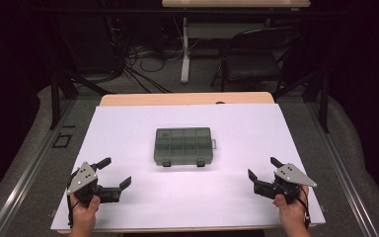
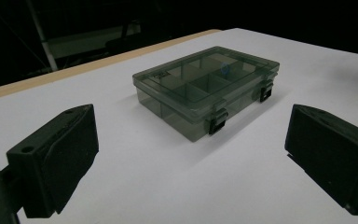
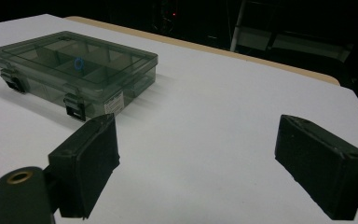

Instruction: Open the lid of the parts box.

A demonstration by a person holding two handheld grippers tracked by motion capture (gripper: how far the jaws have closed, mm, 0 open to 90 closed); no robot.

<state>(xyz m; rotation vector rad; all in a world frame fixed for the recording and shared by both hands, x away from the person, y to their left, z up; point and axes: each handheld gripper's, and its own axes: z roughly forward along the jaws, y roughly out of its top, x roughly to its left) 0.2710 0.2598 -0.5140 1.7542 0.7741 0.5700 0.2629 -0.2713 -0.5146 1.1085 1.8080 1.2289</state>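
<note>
A white table [image 1: 128, 133] holds one thing: a smoky grey, see-through compartment box [image 1: 183, 146] with its lid down, lying flat near the middle of the white surface. Two small black latches sit on the box's near long side, facing the person, and inner dividers show through the lid. In the right gripper view a tiny blue ring [image 3: 79, 63] can be seen through the lid, in one of the middle compartments of the box [image 3: 74, 70]. The left gripper [image 1: 113, 174] is held in the person's left hand [image 1: 85, 216], near the table's front edge and well to the left of the box, nearer to the person than the box is. Its two black jaws are spread wide with nothing between them; in the left gripper view the box [image 2: 207, 88] lies beyond the gap, clear of both jaws. The right gripper [image 1: 262, 168], held in the right hand [image 1: 291, 212], sits well to the right of the box and also nearer the person. Its jaws too stand wide apart and hold nothing, with bare white table between them.
</note>
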